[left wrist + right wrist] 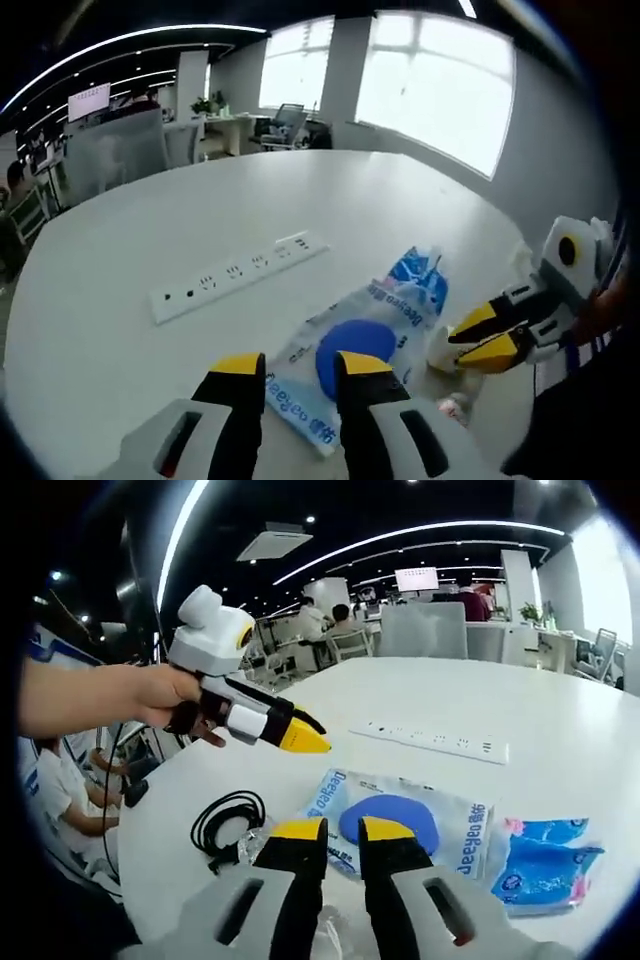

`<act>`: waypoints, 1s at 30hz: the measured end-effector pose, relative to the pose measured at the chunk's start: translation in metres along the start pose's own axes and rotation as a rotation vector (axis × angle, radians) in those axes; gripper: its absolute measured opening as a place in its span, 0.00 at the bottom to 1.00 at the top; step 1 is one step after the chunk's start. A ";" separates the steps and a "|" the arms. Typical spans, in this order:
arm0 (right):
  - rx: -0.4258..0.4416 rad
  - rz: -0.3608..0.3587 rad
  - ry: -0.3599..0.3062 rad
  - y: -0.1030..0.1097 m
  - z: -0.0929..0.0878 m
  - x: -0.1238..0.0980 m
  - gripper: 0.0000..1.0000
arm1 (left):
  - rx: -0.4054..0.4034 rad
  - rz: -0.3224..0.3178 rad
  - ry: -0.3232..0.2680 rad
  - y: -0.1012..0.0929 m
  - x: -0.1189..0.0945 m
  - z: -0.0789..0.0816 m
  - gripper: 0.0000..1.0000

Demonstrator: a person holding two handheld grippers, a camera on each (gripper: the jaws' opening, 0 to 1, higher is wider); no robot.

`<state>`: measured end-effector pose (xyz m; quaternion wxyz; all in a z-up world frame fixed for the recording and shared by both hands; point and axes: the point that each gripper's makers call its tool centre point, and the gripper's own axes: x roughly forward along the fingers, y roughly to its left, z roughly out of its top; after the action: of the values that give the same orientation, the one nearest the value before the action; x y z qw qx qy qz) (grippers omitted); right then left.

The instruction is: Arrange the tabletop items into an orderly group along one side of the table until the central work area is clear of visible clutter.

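Observation:
In the left gripper view my left gripper (302, 372) stands open low over the white table (300, 200), its jaws either side of the near end of a clear packet with a blue disc (355, 345). A blue packet (420, 275) lies just beyond it and a white power strip (240, 272) farther left. My right gripper (462, 338) comes in from the right, tips close together beside a small crumpled clear thing (443, 352). In the right gripper view my right gripper (343, 835) has only a narrow gap, pointing at the disc packet (390, 820). A hand holds the left gripper (305, 738) above the table.
A coiled black cable (228, 825) lies left of my right jaws near the table edge. The blue packet (545, 865) and the power strip (435, 742) lie to the right and beyond. Chairs, desks and seated people (60, 780) surround the table.

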<state>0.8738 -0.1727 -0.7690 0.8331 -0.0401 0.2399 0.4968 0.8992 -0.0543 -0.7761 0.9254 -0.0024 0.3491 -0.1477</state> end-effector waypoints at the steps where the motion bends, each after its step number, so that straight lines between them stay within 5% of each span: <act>1: -0.004 -0.001 -0.005 0.000 0.002 -0.002 0.15 | -0.002 0.001 -0.004 -0.002 -0.003 0.000 0.26; 17: -0.058 -0.026 -0.011 -0.018 0.003 -0.049 0.47 | 0.001 0.056 -0.063 -0.026 -0.067 -0.023 0.42; 30: -0.072 -0.112 -0.007 -0.046 -0.008 -0.112 0.71 | -0.053 0.100 -0.110 -0.041 -0.113 -0.046 0.57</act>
<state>0.8656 -0.2890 -0.7350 0.8585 -0.0819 0.2165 0.4577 0.7774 -0.0578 -0.7333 0.9489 -0.0175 0.3013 -0.0919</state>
